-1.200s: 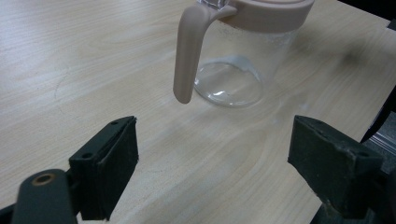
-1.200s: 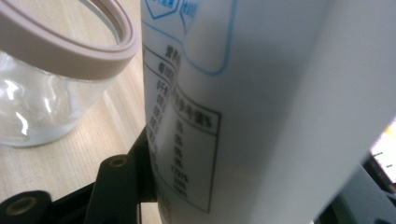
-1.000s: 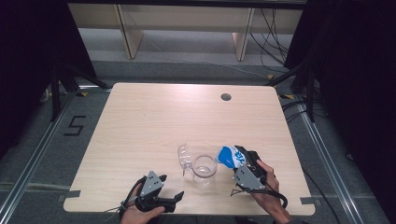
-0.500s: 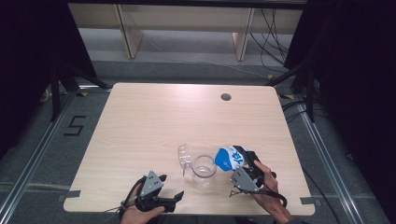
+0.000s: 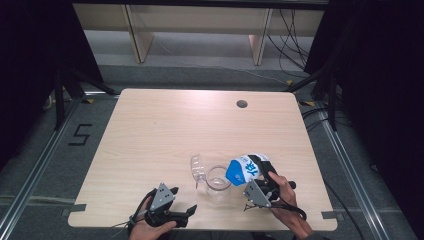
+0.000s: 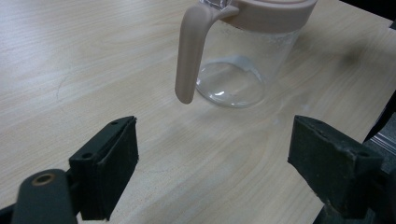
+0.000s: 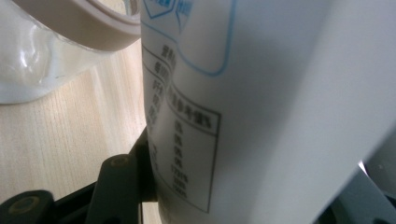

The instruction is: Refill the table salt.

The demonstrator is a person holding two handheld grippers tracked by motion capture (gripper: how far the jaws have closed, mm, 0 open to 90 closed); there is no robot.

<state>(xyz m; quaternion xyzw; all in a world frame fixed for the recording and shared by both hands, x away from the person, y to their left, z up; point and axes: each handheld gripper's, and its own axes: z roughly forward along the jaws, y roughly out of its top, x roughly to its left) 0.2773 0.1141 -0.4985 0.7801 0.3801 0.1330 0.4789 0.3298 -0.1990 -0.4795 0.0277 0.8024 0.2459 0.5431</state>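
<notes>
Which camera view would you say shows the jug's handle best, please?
The left gripper view: the jug's handle hangs in full, close and sharp, off the pinkish rim. The high view gives the jug small, its handle hard to make out; the right gripper view catches some rim and glass.

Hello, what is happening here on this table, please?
A person works with two hand-held grippers at a wooden table. The right gripper is clamped on a blue and white carton, tilted over a clear glass pitcher with a beige rim and handle, as if pouring. The left gripper rests nearby with its jaws open, holding nothing.
</notes>
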